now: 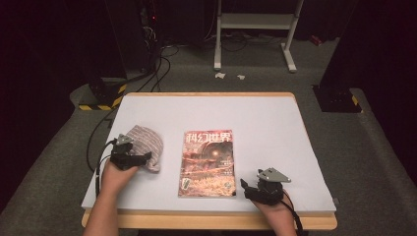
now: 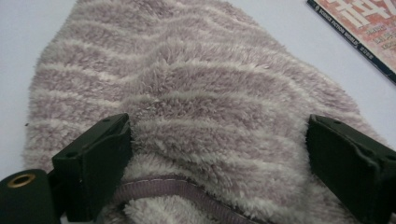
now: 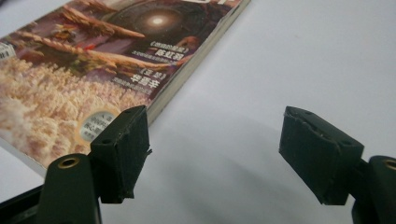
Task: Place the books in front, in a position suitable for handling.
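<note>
Left gripper (image 1: 143,158) sat over the striped fuzzy cloth (image 2: 187,102), jaws spread wide with pile between them, not pinching. Cloth lay on the table (image 1: 265,118) left of the magazine (image 1: 207,164), apart from it. Right gripper (image 1: 246,189) had its jaws open on nothing, just beside the magazine's near right corner. Judgement: push lower and bite the hemmed edge (image 2: 177,186) before closing. Open tabletop beyond the cloth; left table edge near.
</note>
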`<state>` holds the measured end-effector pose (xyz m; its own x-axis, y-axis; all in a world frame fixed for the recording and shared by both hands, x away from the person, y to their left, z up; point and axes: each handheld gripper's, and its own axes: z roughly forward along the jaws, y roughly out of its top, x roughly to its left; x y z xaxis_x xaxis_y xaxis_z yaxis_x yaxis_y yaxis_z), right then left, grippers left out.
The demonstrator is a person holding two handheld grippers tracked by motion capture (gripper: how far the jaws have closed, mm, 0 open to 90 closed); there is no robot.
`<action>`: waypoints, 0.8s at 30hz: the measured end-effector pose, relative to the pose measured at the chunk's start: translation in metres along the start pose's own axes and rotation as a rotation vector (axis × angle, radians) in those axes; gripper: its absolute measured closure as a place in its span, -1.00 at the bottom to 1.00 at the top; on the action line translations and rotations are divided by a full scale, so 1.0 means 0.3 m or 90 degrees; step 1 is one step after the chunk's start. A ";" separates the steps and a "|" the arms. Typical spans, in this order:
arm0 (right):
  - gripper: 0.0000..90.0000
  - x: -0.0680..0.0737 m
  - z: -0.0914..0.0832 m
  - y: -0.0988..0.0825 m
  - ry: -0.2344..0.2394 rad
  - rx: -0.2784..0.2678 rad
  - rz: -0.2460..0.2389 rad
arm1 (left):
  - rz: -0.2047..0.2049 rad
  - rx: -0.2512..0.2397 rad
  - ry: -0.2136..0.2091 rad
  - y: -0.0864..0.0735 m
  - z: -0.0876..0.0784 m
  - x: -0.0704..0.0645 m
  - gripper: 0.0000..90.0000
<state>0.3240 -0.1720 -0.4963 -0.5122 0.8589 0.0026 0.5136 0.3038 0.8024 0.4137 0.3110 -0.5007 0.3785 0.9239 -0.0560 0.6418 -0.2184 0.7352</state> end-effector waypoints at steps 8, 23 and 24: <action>-0.45 -0.013 0.001 -0.006 0.003 0.001 0.015 | 0.012 0.017 -0.035 -0.007 0.002 -0.013 -0.58; -0.29 0.005 0.025 0.010 0.017 -0.005 0.012 | 0.024 -0.007 -0.078 -0.030 -0.018 -0.037 0.18; -0.29 0.005 0.025 0.010 0.017 -0.005 0.012 | 0.024 -0.007 -0.078 -0.030 -0.018 -0.037 0.19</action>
<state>0.3299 -0.1668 -0.4984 -0.5205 0.8532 0.0336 0.5176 0.2840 0.8071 0.4002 0.3044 -0.5031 0.4808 0.8700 -0.1096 0.6190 -0.2482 0.7451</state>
